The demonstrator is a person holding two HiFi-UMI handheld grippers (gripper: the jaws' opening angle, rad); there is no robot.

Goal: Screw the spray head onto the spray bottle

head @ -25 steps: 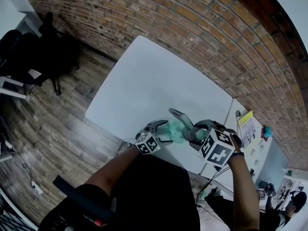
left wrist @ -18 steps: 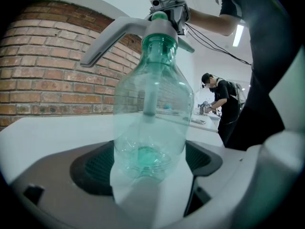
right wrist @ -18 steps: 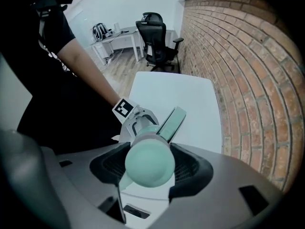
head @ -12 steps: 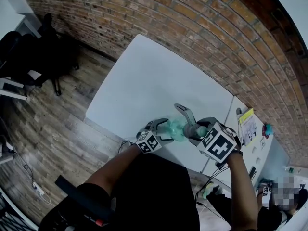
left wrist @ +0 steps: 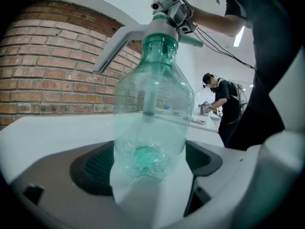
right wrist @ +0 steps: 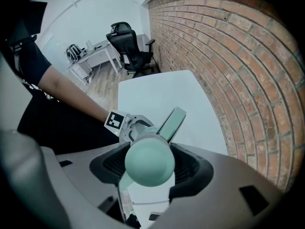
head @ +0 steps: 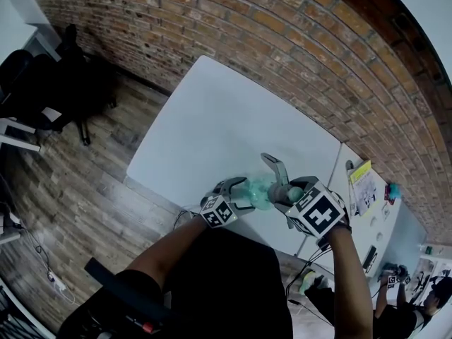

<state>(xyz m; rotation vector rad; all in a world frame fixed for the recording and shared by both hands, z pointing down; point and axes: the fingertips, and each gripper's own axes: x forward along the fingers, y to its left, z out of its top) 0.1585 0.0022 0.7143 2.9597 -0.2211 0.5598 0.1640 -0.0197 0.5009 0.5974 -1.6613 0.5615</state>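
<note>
Now the left hand-held gripper (left wrist: 151, 168) clamps the base of the spray bottle (left wrist: 153, 104), while the right hand-held gripper (right wrist: 148, 165) clamps the spray head (right wrist: 145, 151) seated on its neck.

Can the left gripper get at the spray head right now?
Probably not: the left gripper is shut on the base of the spray bottle, and the right gripper clamps the spray head.

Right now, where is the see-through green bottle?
Head view, low centre: the spray bottle hangs sideways over the white table's near edge, between the left tongs and right tongs.
</note>
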